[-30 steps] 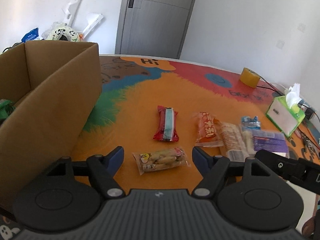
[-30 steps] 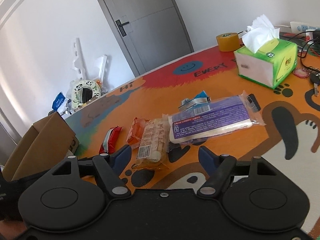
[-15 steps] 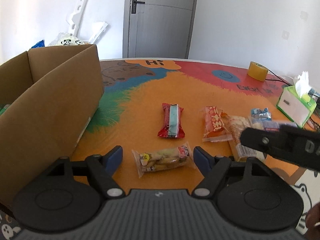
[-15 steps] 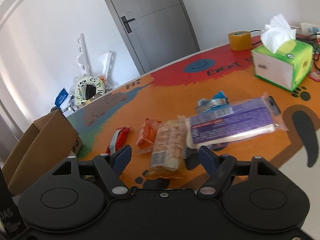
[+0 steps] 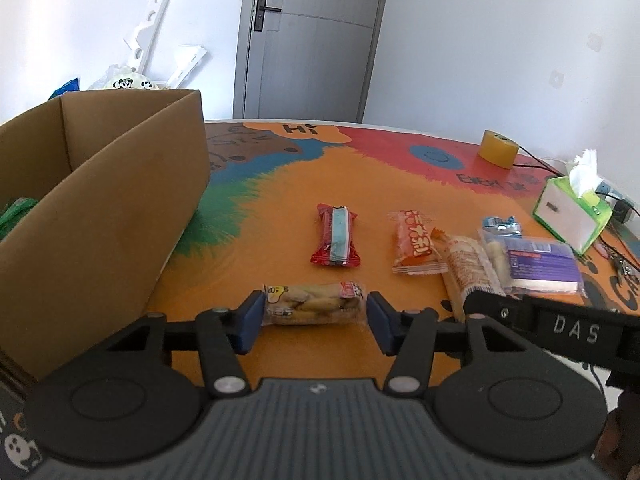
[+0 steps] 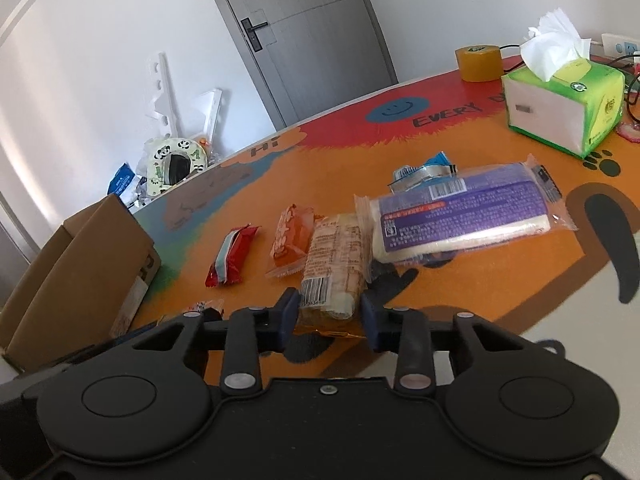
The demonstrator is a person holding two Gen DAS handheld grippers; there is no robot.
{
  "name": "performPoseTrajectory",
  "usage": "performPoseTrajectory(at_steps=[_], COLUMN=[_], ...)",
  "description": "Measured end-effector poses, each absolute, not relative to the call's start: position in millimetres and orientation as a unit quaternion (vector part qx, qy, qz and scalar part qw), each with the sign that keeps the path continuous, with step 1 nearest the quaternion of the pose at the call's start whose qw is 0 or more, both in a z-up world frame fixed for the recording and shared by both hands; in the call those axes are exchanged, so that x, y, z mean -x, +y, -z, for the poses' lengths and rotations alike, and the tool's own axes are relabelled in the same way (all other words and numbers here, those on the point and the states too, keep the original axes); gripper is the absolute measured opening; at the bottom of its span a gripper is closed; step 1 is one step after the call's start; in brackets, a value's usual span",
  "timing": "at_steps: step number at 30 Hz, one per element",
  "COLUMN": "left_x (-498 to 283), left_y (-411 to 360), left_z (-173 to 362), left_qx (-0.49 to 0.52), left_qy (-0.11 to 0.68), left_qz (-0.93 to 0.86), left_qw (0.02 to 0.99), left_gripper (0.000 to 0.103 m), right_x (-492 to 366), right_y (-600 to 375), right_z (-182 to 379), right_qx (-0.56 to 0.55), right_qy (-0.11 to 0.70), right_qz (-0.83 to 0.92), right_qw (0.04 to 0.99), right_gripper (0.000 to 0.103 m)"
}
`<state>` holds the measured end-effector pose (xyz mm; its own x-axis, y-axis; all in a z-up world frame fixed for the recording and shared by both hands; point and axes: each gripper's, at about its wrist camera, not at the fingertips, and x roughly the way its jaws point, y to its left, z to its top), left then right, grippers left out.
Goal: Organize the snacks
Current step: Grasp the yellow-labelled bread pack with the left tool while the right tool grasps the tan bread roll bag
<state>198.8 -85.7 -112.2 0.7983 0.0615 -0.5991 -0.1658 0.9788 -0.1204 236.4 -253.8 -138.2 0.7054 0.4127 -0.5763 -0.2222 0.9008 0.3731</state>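
Two tools worked at once. Left tool (image 5: 314, 322) stood with its pads apart, bracketing a clear packet of biscuits (image 5: 314, 305) lying crosswise on the bench (image 5: 280, 200) — not yet pinched. Right tool (image 6: 330, 316) likewise stood apart around the near end of a long cracker packet (image 6: 334, 264). Both packets looked light, crinkly and slippery, with brittle contents — best gripped gently across the middle. Beyond lay a red bar (image 5: 336, 236), an orange packet (image 5: 416, 242), and the cardboard box (image 5: 100, 200) at left.

We see both tools matte black, blue fingers (image 5: 251, 321), silver screws, ribbed grey deck, white "DAS" lettering (image 5: 576, 329).
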Motion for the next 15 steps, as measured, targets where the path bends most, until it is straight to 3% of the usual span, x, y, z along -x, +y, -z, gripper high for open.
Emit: performPoseTrajectory(at_steps=[11,13,15], left_x=[-178,-175,-174], left_y=[-90,-89,-88], left_z=[101,100,100], left_qx=[0.091,0.092,0.095], left_qy=[0.295,0.293,0.293], left_qz=[-0.046,-0.044,-0.042], left_qw=[0.95,0.951,0.95], left_gripper=[0.054,0.054,0.054], right_x=[-210,-206,-205], right_y=[-268,-268,-266], right_z=[130,127,124], right_qx=[-0.129,-0.123,-0.113], right_qy=[0.337,0.337,0.329], right_qz=[-0.162,-0.159,-0.155], right_qw=[0.918,0.92,0.925], right_gripper=[0.028,0.03,0.041])
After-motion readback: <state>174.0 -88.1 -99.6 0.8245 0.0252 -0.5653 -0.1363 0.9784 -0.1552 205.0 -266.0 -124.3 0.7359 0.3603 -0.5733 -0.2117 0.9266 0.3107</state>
